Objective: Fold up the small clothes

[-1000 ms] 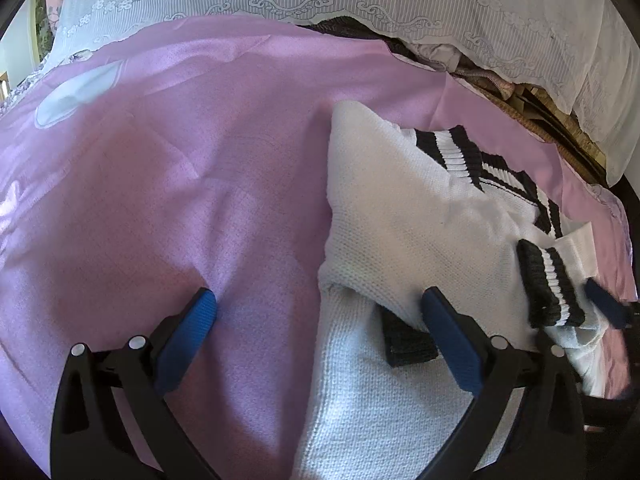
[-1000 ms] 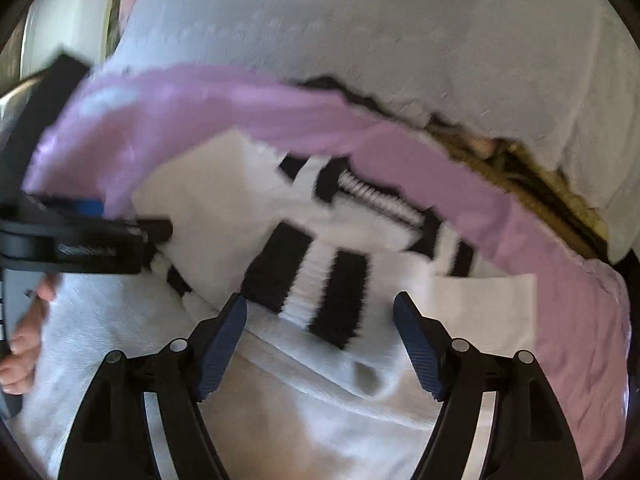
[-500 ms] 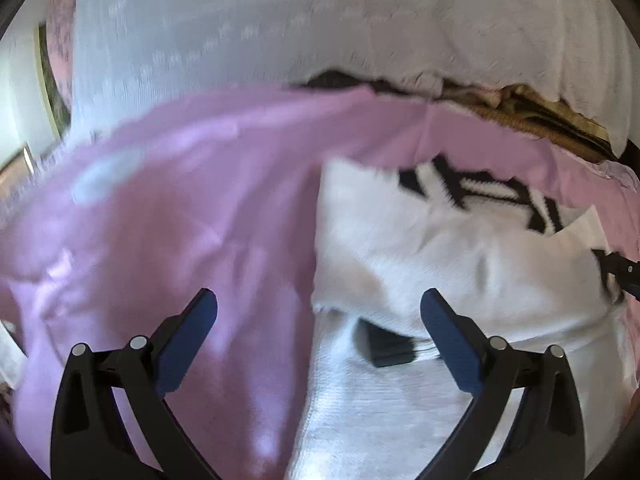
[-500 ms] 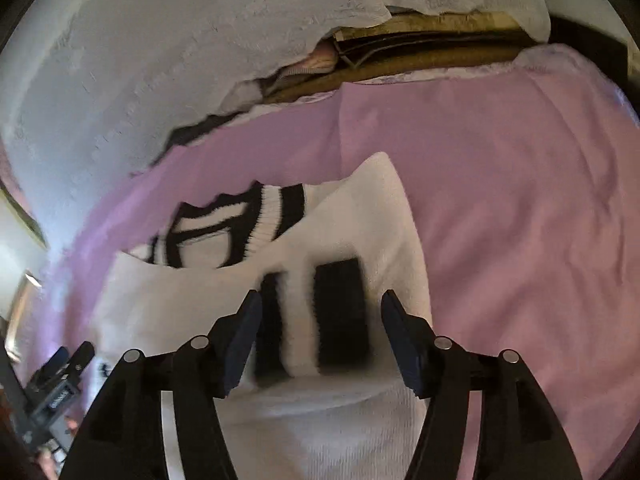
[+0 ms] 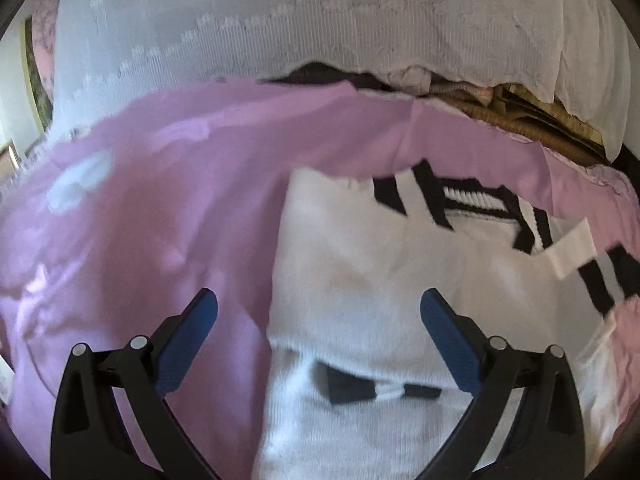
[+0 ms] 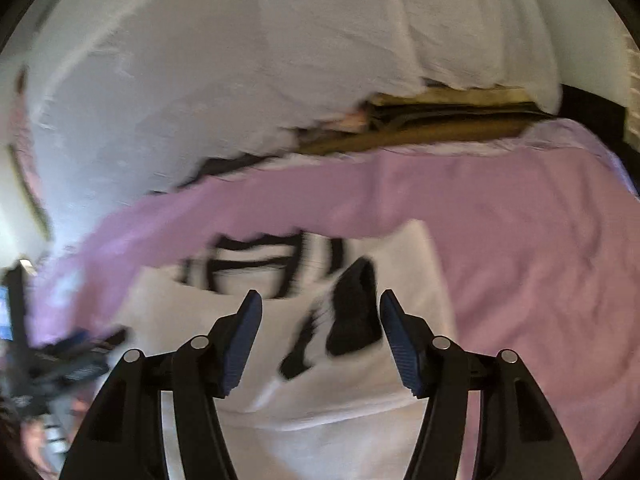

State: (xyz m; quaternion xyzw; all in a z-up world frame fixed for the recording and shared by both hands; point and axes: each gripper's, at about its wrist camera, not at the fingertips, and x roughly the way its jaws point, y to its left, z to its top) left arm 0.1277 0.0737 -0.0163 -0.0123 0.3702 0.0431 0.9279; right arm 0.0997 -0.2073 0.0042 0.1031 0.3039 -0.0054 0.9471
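Your right claw (image 6: 320, 312), jaws just narrowing, brackets the sweater's (image 5: 360, 280) striped cuff (image 6: 352, 312) ungripped; left claw (image 5: 318, 316) gapes. A shallow pinch could undo 1 fold.

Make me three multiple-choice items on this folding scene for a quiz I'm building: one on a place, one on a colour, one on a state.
1. Where does the white sweater lie?
A. on the pink sheet
B. on bare wood
C. in a basket

2. What colour are the stripes on the sleeve cuff?
A. red
B. black
C. green

3. How is the left gripper?
A. shut on the sweater
B. shut on the sheet
C. open, holding nothing

Answers: 1 A, pink cloth borders the sweater on both sides; 2 B, dark bands cross the white knit; 3 C, its blue pads stand wide apart above the cloth.
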